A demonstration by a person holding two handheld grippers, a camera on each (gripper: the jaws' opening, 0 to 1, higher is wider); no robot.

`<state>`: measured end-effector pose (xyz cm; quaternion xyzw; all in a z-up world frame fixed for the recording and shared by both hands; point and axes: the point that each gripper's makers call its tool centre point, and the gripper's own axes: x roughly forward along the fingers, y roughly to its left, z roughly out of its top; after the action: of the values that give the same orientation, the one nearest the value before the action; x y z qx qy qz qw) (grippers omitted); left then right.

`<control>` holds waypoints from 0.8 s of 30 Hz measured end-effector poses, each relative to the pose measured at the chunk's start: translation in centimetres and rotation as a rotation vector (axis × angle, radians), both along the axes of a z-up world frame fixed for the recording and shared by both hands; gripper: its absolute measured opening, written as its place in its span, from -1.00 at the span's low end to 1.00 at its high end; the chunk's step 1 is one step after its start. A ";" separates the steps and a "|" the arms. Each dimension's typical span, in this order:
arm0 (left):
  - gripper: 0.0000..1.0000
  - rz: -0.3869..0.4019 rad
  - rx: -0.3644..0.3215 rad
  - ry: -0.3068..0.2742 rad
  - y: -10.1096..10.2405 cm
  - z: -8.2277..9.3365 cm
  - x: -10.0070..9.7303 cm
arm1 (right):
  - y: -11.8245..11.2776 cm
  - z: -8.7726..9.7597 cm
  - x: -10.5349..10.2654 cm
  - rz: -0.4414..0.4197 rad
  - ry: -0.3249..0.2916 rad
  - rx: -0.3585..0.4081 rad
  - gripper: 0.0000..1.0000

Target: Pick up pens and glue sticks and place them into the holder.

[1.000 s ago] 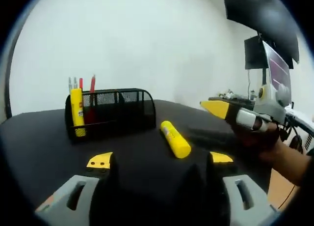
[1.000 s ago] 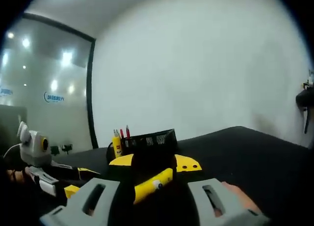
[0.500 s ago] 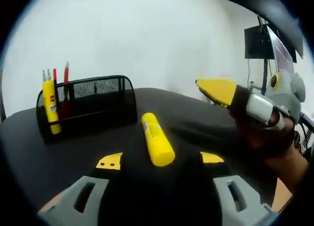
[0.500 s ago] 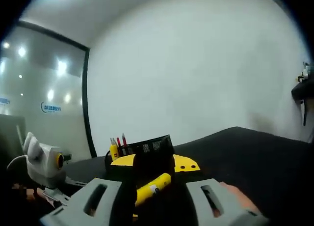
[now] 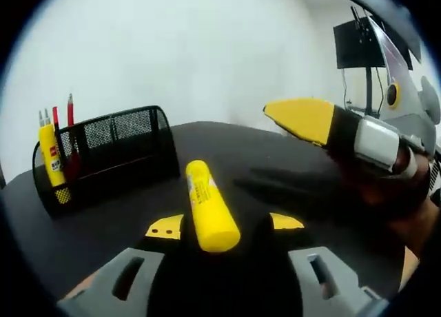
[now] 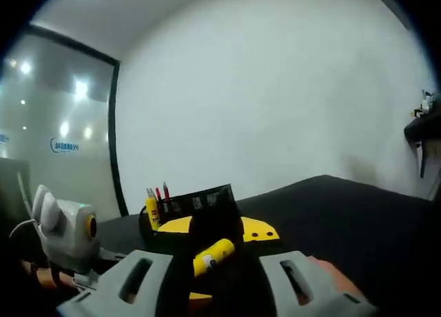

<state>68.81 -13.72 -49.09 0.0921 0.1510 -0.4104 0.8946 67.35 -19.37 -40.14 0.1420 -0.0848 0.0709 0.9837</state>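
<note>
1. Surroundings, left gripper view: a black mesh holder [image 5: 103,158] stands at the left of the frame on a black table [image 5: 275,186], with a plain white wall behind it. A yellow glue stick and red and grey pens [image 5: 55,120] stand upright at its left end.
2. Task item, left gripper view: a loose yellow glue stick [image 5: 207,207] lies at lower centre, pointing away from the camera, between the holder and the left gripper [image 5: 224,227].
3. Left gripper state: the jaws stand apart, one yellow tip on each side of the loose glue stick. Contact with it cannot be determined.
4. Obstruction, left gripper view: the right gripper [image 5: 303,118] enters from the right at mid height, yellow tip toward centre, above the table. A monitor [image 5: 362,45] is at upper right.
5. Right gripper view: the right gripper [image 6: 213,231] shows yellow tips either side of a dark centre. Whether it is parted or closed cannot be determined. The glue stick [image 6: 212,256] shows just below them, the holder [image 6: 189,203] beyond them.
6. Open room: bare table surface lies to the right of the holder in both views, with the table's far edge against the wall.
</note>
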 end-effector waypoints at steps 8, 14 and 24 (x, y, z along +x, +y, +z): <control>-0.51 0.027 0.014 -0.051 0.4 0.5 0.6 | -0.4 0.1 0.0 0.015 -0.006 0.034 -0.58; -0.57 0.045 0.004 -0.045 0.8 0.7 0.8 | -0.3 0.2 -0.2 0.022 -0.013 0.046 -0.58; -0.62 0.114 -0.052 -0.099 3.1 3.0 1.0 | -0.3 0.4 -0.4 0.027 -0.026 0.075 -0.59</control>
<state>69.83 -10.61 -46.09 0.0803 0.1007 -0.3576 0.9249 66.94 -19.66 -39.70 0.1792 -0.0982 0.0827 0.9754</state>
